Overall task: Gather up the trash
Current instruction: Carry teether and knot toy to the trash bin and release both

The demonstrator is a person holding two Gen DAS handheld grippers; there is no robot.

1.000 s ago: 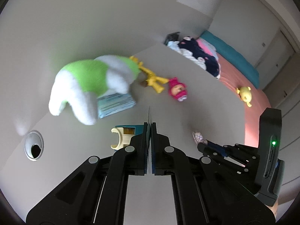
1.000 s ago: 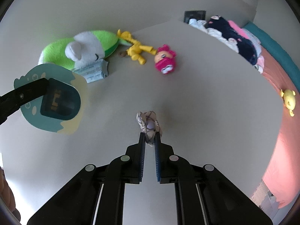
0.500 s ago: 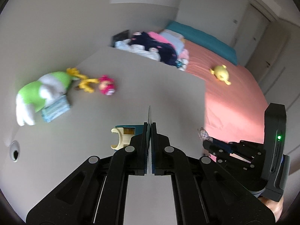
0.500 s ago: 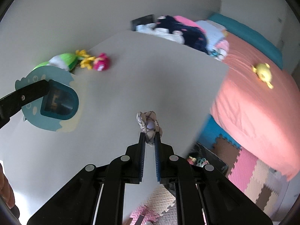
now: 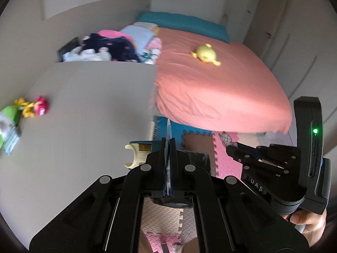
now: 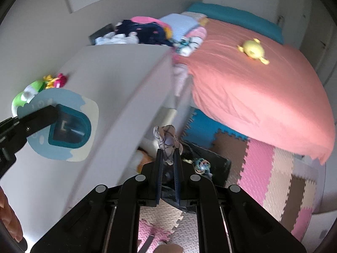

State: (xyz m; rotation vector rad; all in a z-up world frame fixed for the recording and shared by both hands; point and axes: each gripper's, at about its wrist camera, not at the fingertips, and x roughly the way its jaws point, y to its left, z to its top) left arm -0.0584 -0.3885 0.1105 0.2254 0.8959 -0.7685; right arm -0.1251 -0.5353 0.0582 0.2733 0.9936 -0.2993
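Observation:
My left gripper (image 5: pixel 168 145) is shut on a flat teal-and-cream blister pack (image 5: pixel 139 154), seen edge-on between its fingers. The right wrist view shows the same pack (image 6: pixel 63 126) face-on at the left. My right gripper (image 6: pixel 167 154) is shut on a crumpled checked wrapper (image 6: pixel 166 139). From the left wrist view, that wrapper (image 5: pixel 225 137) sticks out of the right gripper (image 5: pixel 230 146) just to the right. Both grippers point down past the desk edge (image 6: pixel 134 109), above a dark open container (image 6: pixel 212 160) on the floor.
The grey desk (image 5: pixel 84 109) carries a green plush (image 5: pixel 6 116) and a pink and yellow toy (image 5: pixel 35 107) at its far left. A pink-sheeted bed (image 5: pixel 210 84) with a yellow plush (image 5: pixel 205 53) lies to the right. Foam mats (image 6: pixel 263 168) cover the floor.
Both grippers have swung right, from over the desk to past its edge and above the floor mats. Each keeps its hold, one on the pack and one on the wrapper.

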